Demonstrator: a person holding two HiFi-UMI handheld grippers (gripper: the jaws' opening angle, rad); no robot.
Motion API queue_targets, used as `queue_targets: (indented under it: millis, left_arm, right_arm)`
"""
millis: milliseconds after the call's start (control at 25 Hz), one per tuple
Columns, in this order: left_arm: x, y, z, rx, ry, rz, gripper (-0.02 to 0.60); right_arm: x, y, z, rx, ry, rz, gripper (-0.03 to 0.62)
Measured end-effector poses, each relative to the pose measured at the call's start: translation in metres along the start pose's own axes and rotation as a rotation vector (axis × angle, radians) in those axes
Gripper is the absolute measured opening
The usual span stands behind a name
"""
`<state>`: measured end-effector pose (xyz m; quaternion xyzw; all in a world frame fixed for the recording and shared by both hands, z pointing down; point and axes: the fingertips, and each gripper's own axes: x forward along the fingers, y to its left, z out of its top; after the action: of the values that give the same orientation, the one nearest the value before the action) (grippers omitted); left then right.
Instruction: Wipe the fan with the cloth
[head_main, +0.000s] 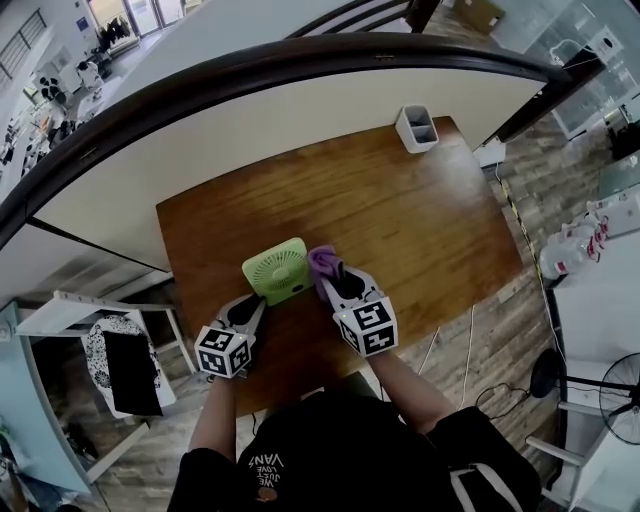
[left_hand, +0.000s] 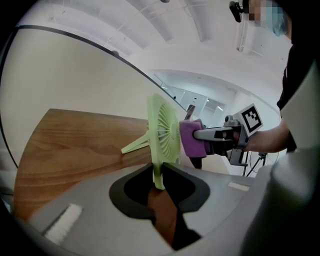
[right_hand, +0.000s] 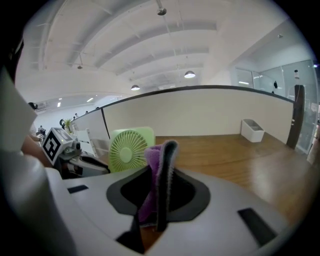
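I hold the green fan (left_hand: 162, 131) upright with my left gripper (left_hand: 158, 176). Its fingers (head_main: 256, 312) stand narrow, pinched on the fan's lower edge, so the fan rises straight out from between them. The fan's thin stand (left_hand: 135, 145) slopes down to the wooden counter (head_main: 420, 220) on the far side of those fingers.

My right gripper (right_hand: 159, 182) carries the purple cloth (right_hand: 152, 170). Its fingers (left_hand: 212, 134) are closed on the fold, and the bunched end sticks out past their tips. From my left fingers, the cloth sits just to the right of the fan, level with the middle of the grille. It looks pressed to the grille or a hair off it, and I cannot tell which. From my right fingers, the fan's round grille is ahead and to the left, very near the cloth's tip.

I judge the wiping to be the step in hand, at or just before contact with the fan's face.

The next move calls for a firm, steady pinch from my left fingers so the light fan does not twist. My right fingers need to drag the cloth across the grille with gentle pressure. Too hard a push could tip the fan out of the pinch or snag the cloth on the slats.

The white bin (head_main: 416, 128) sits well beyond both sets of fingers and is out of the way.
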<state>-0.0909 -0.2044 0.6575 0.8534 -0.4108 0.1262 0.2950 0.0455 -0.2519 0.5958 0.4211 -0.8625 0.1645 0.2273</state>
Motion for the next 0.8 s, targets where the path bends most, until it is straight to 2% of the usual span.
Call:
queue_targets:
  millis: [200, 440, 560, 800]
  left_arm:
    - [-0.013, 0.002, 0.005, -0.003, -0.044, 0.030, 0.071]
    - [-0.036, 0.004, 0.000, -0.014, -0.060, 0.062, 0.069]
    - [-0.048, 0.005, -0.001, -0.019, -0.073, 0.080, 0.034]
    - [-0.056, -0.001, -0.001, -0.042, -0.089, 0.088, 0.012]
  right_arm:
    - [-0.006, 0.038, -0.001, -0.007, -0.028, 0.062, 0.092]
    - [0.003, 0.103, -0.016, -0.078, -0.002, 0.207, 0.092]
    - [0.014, 0.130, -0.022, -0.127, 0.022, 0.273, 0.092]
    - [0.036, 0.144, -0.028, -0.228, 0.061, 0.322, 0.092]
